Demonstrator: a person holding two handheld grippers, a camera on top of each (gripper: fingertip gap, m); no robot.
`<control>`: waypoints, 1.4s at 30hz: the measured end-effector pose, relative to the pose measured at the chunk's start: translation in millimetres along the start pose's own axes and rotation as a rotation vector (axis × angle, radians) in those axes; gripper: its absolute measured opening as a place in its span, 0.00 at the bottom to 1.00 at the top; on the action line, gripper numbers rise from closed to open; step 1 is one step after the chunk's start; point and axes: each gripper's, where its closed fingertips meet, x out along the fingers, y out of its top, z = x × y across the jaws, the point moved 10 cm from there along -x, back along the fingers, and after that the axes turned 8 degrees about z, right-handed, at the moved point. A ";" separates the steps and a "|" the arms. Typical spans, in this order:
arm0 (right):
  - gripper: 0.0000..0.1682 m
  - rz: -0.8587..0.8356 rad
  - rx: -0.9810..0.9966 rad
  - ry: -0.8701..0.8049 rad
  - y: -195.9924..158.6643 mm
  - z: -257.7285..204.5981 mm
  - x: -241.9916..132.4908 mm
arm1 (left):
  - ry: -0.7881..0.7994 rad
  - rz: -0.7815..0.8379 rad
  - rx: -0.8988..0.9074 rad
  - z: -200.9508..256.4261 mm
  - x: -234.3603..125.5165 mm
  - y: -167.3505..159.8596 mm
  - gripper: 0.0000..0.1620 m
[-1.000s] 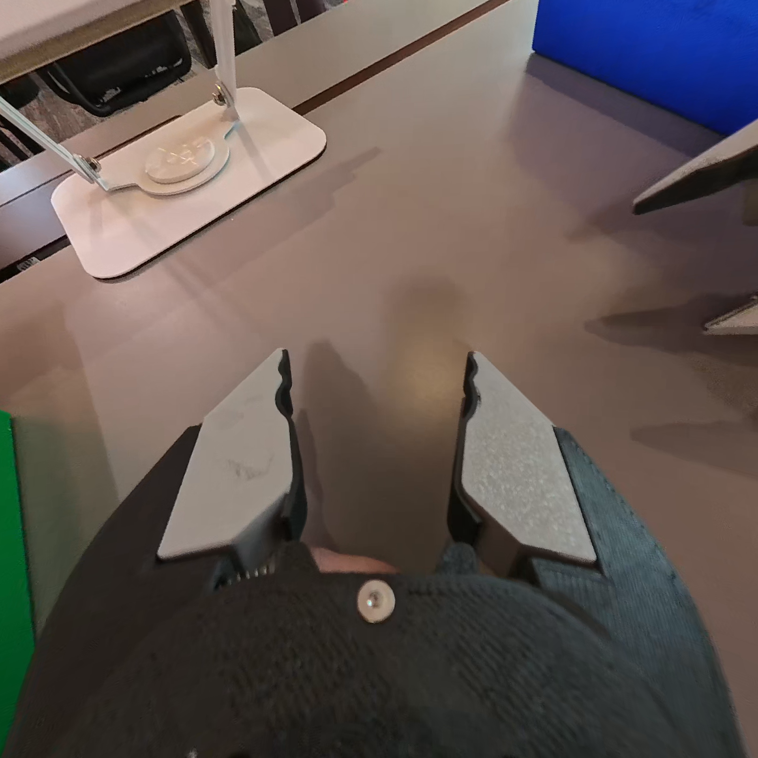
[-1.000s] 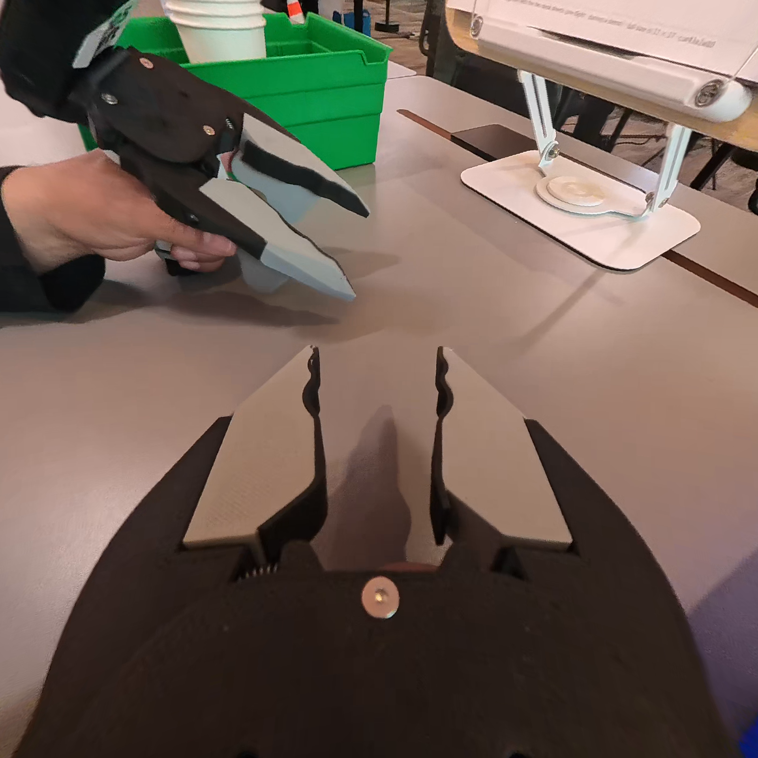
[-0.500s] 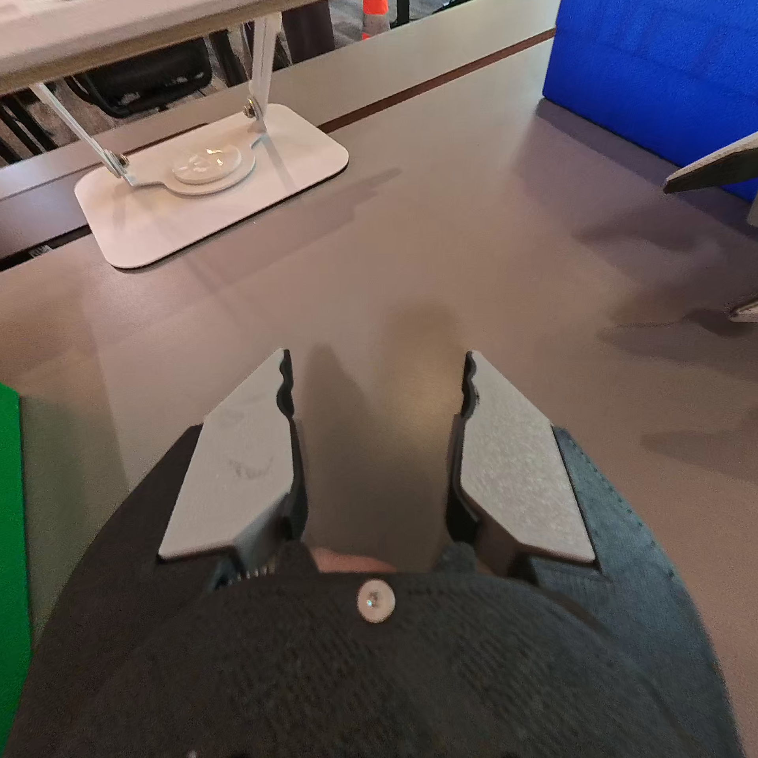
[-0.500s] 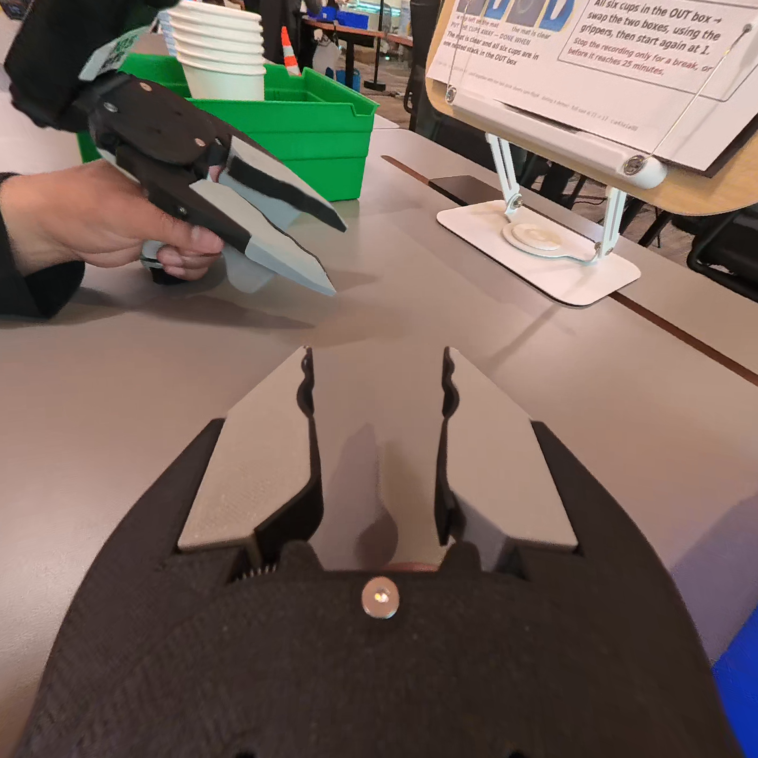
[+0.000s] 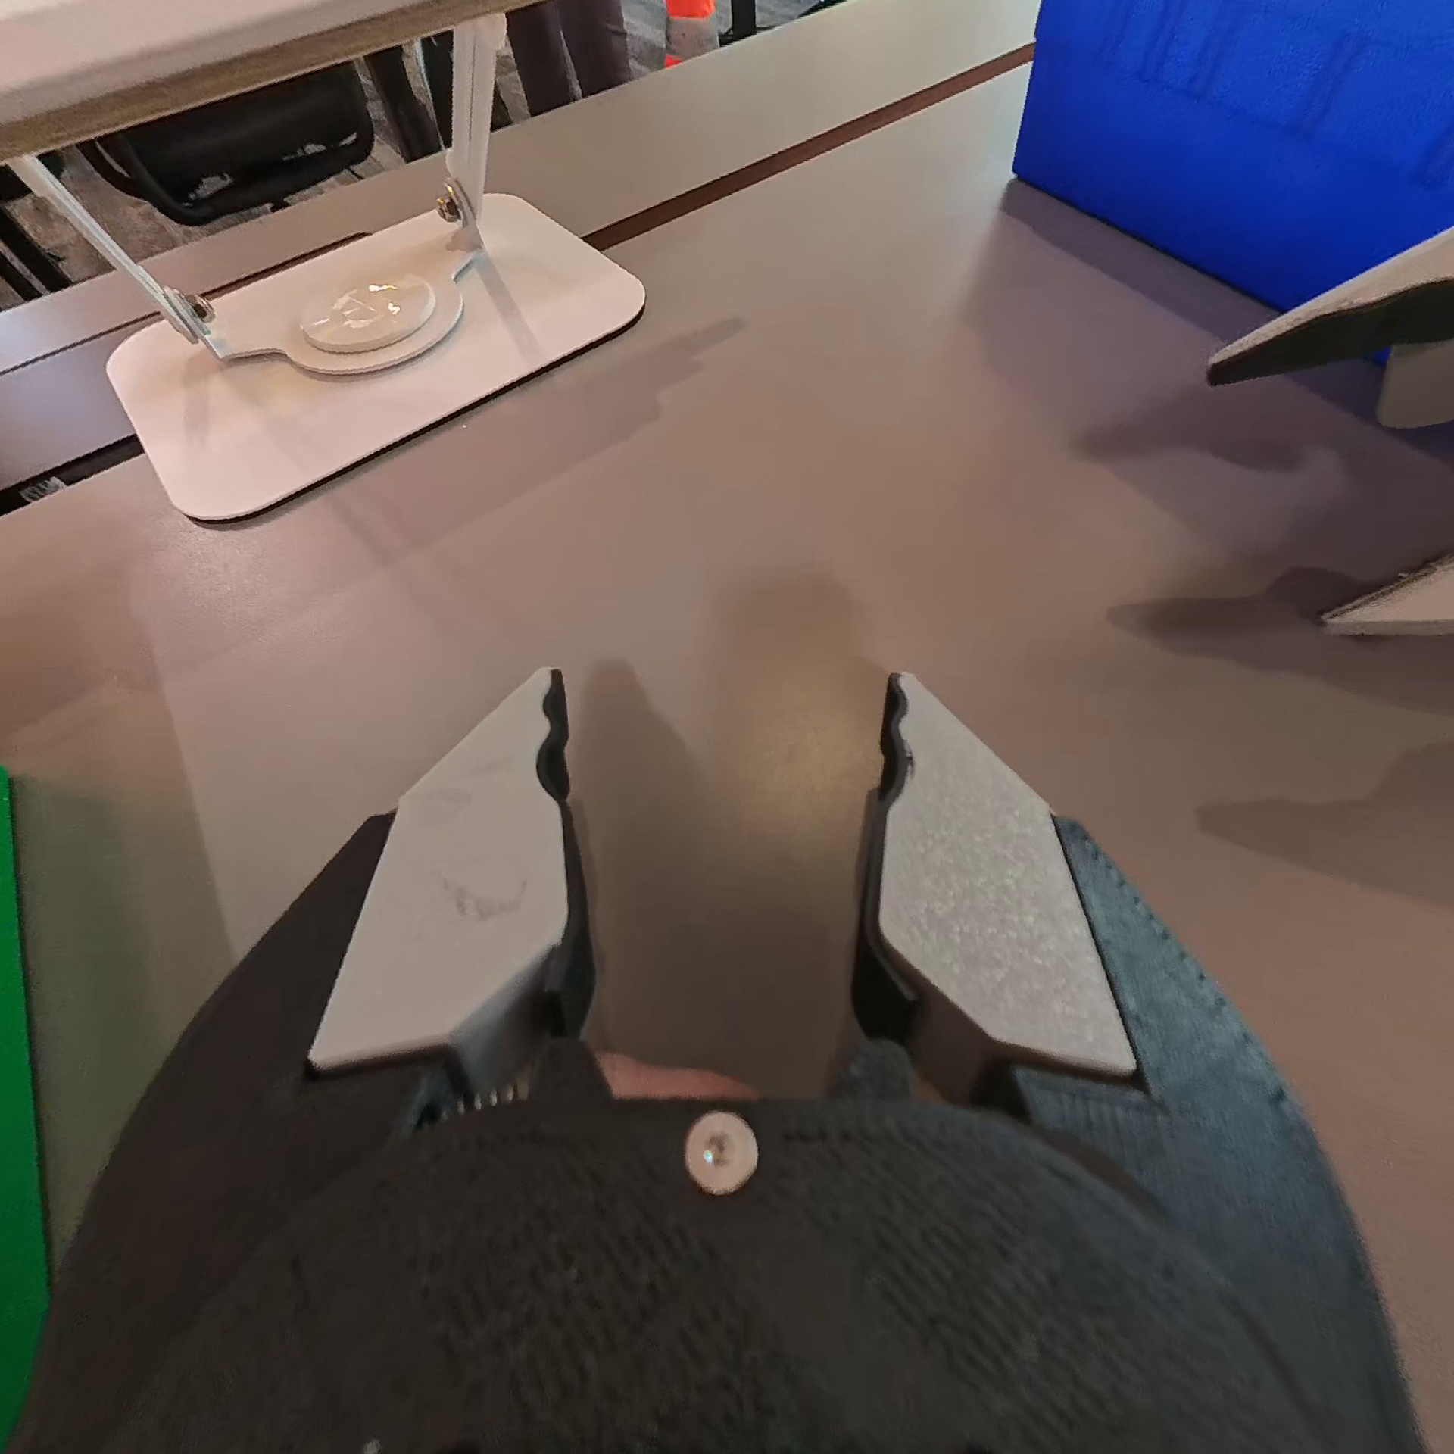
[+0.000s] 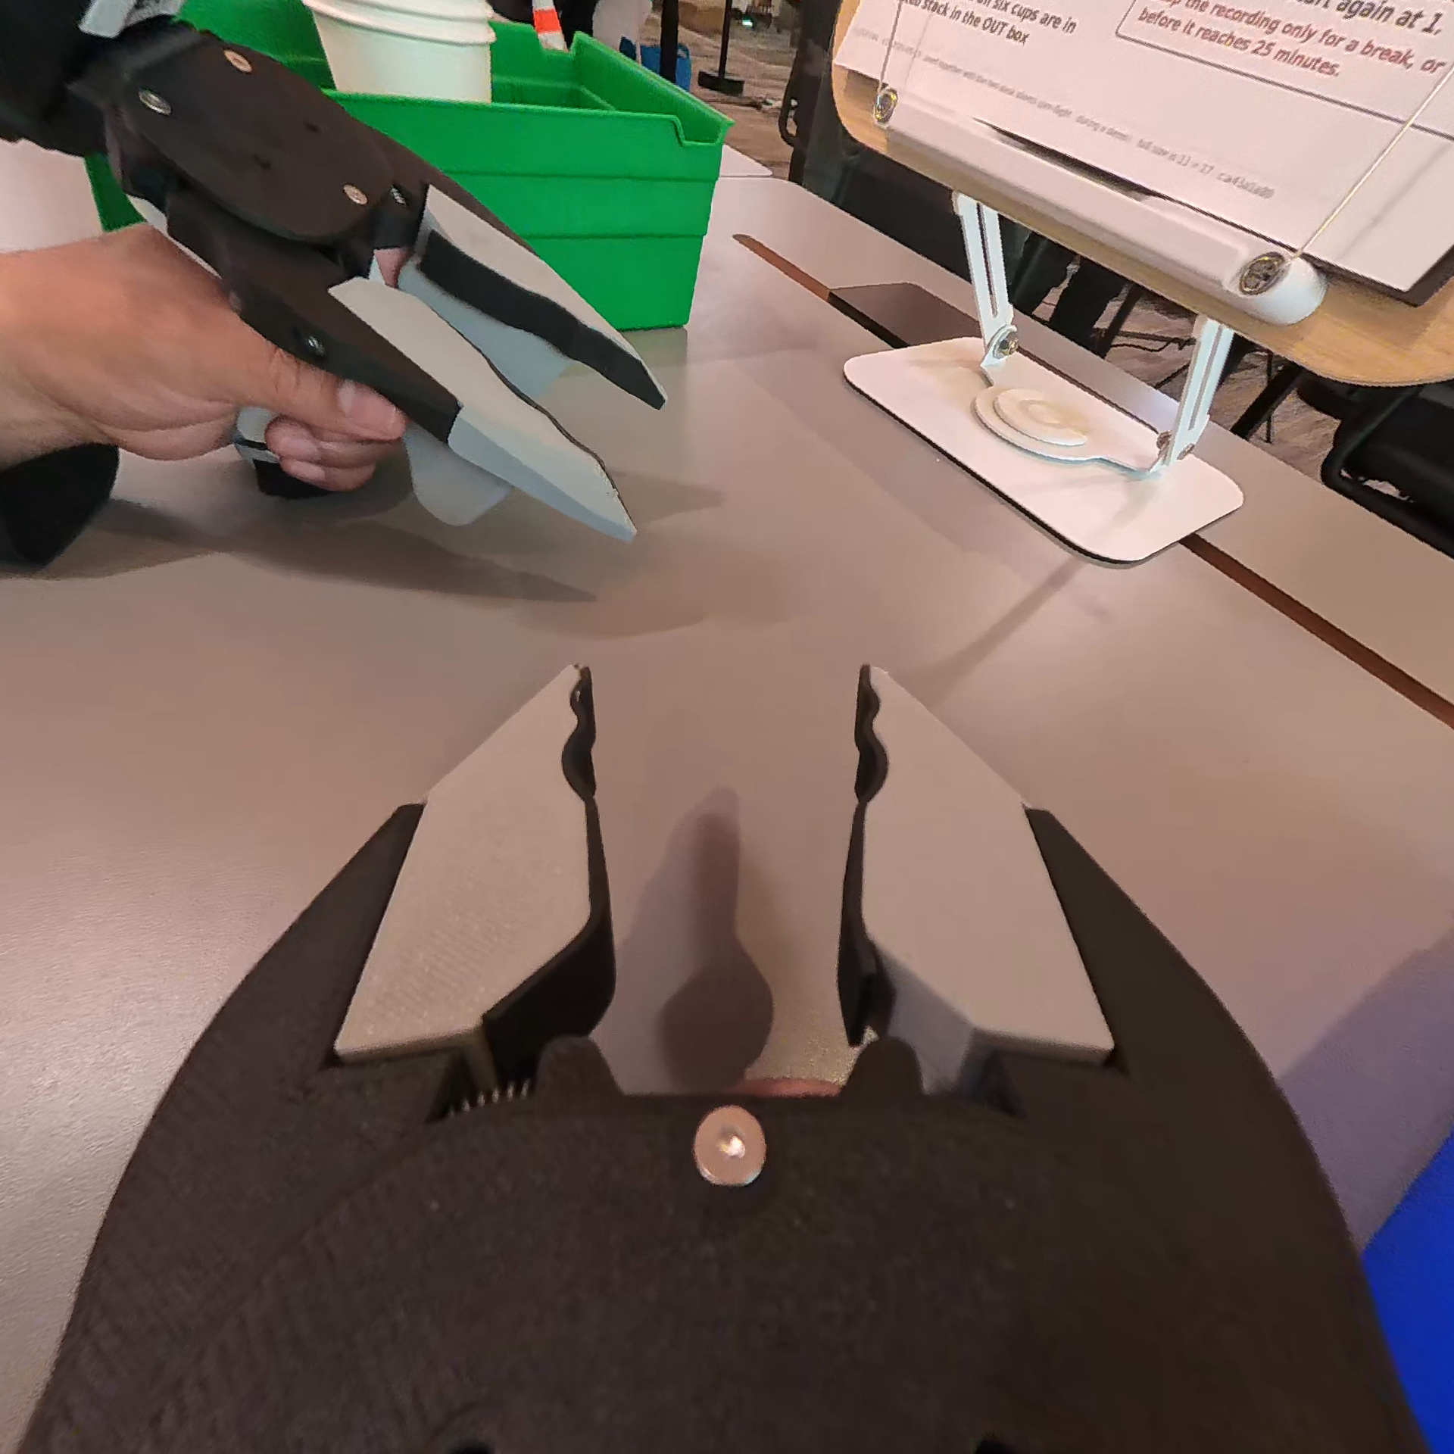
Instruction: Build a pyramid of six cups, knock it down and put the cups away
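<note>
A stack of white paper cups [image 6: 409, 47] stands in a green box [image 6: 582, 189] at the far left of the right wrist view. My left gripper [image 5: 724, 692] is open and empty over the bare grey table [image 5: 787, 488]. It also shows in the right wrist view [image 6: 641, 464], held by a hand [image 6: 157, 354] just in front of the green box. My right gripper [image 6: 724, 684] is open and empty above the table. Its fingertips [image 5: 1290, 346] show at the right edge of the left wrist view.
A white stand [image 6: 1046, 440] holding an instruction board [image 6: 1180, 118] sits at the table's far side; its base shows in the left wrist view [image 5: 378, 346]. A blue box [image 5: 1243, 134] stands at the far right. A green edge [image 5: 16, 1023] lies at the left.
Both grippers have tilted up and shifted a little, so the stand and the boxes sit differently in view. Both stay open and empty.
</note>
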 end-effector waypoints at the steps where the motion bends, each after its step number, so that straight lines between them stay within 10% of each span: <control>1: 0.38 -0.005 0.002 -0.002 -0.2 0.1 0.6 | -0.001 -0.003 0.001 -0.6 -0.3 -0.4 0.48; 33: 0.35 -0.059 -0.043 -0.018 -3.4 1.5 2.2 | 0.041 0.015 0.046 0.8 -8.7 -1.9 0.49; 42: 0.35 -0.058 -0.067 -0.038 -2.9 -0.4 1.0 | 0.309 0.241 -0.123 -18.0 -133.7 25.7 0.46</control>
